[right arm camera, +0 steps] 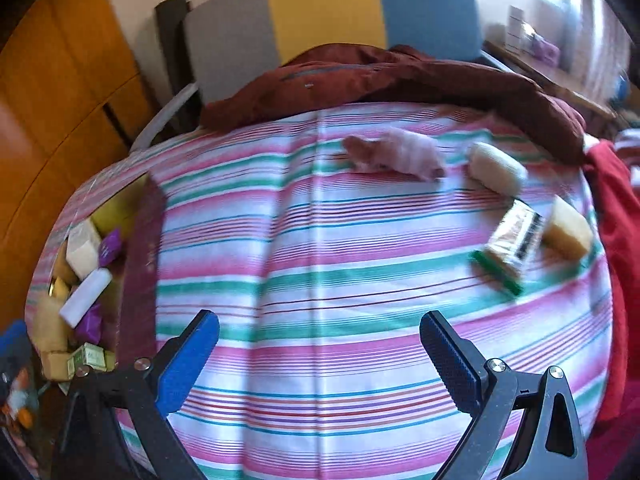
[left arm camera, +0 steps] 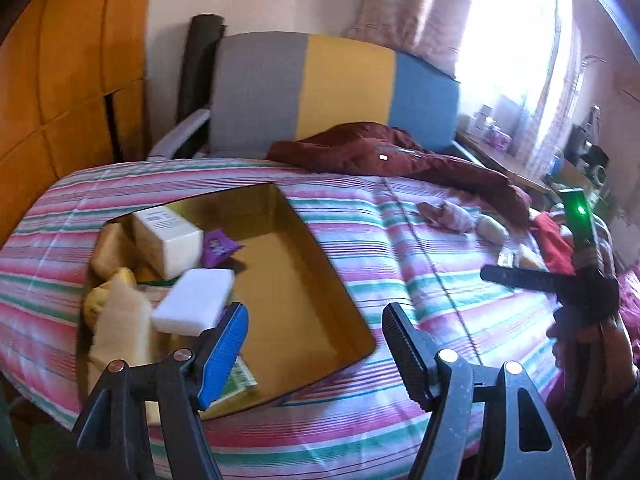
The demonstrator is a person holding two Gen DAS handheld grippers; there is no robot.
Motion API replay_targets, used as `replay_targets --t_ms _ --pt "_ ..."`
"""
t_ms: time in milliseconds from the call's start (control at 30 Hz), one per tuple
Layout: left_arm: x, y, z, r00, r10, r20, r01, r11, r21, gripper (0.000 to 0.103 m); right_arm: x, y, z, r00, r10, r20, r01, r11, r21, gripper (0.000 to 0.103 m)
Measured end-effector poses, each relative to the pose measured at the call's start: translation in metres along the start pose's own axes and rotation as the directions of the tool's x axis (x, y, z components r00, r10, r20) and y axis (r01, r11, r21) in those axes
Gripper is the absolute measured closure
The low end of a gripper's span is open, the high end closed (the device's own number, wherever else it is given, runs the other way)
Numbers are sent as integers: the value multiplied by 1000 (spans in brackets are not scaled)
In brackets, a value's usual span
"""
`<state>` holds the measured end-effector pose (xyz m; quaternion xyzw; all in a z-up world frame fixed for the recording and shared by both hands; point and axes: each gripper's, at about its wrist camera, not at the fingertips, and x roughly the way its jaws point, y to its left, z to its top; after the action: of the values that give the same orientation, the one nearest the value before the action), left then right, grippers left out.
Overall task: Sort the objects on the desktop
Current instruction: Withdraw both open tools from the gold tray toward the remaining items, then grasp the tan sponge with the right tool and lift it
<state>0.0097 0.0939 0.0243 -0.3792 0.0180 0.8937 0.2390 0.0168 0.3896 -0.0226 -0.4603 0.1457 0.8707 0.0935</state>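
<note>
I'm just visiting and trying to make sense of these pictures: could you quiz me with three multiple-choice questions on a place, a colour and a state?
1. Where does the white block lie?
A. in the gold tin box
B. on the dark red jacket
C. on the chair

2. What colour is the small packet in the box?
A. orange
B. purple
C. black

3. How is the right gripper?
A. shut on a sponge
B. shut, holding nothing
C. open, holding nothing

Answers: 1 A, it rests among the box's contents; 2 B, its wrapper is purple; 3 C, only striped bedcover shows between its spread fingers.
</note>
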Motion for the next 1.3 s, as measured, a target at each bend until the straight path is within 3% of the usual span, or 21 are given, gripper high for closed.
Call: replay_targets --t_ms 167,333,533,700,967,1033,1100,1200,1300 --pt "8 -22 2 999 -31 -23 32 998 46 32 -7 -49 12 1000 -13 -6 14 995 97 2" --pt "20 -38 1 997 -40 -59 44 996 80 32 -11 -103 25 995 -96 -1 94 978 185 2" --pt "30 -46 3 996 -47 -77 54 994 98 32 -10 -181 47 974 -225 0 212 919 332 0" --pt "41 -59 5 994 -48 -99 61 990 129 32 9 -232 64 967 -256 -11 235 872 429 0" --pt "67 -81 1 985 -68 -159 91 986 142 32 40 -260 65 982 -187 -13 169 853 493 3" --pt "75 -89 0 980 -78 -181 106 983 149 32 42 -258 68 976 -218 -19 201 860 469 6" --pt "80 -97 0 978 -88 -191 120 979 162 32 46 -257 70 971 -236 -35 227 867 444 17" --pt "87 -110 3 975 -108 -196 144 973 179 32 55 -257 67 966 -243 -87 256 867 427 26" --pt "96 -123 7 971 -126 -204 166 967 192 32 55 -257 67 966 -243 -87 256 870 421 34"
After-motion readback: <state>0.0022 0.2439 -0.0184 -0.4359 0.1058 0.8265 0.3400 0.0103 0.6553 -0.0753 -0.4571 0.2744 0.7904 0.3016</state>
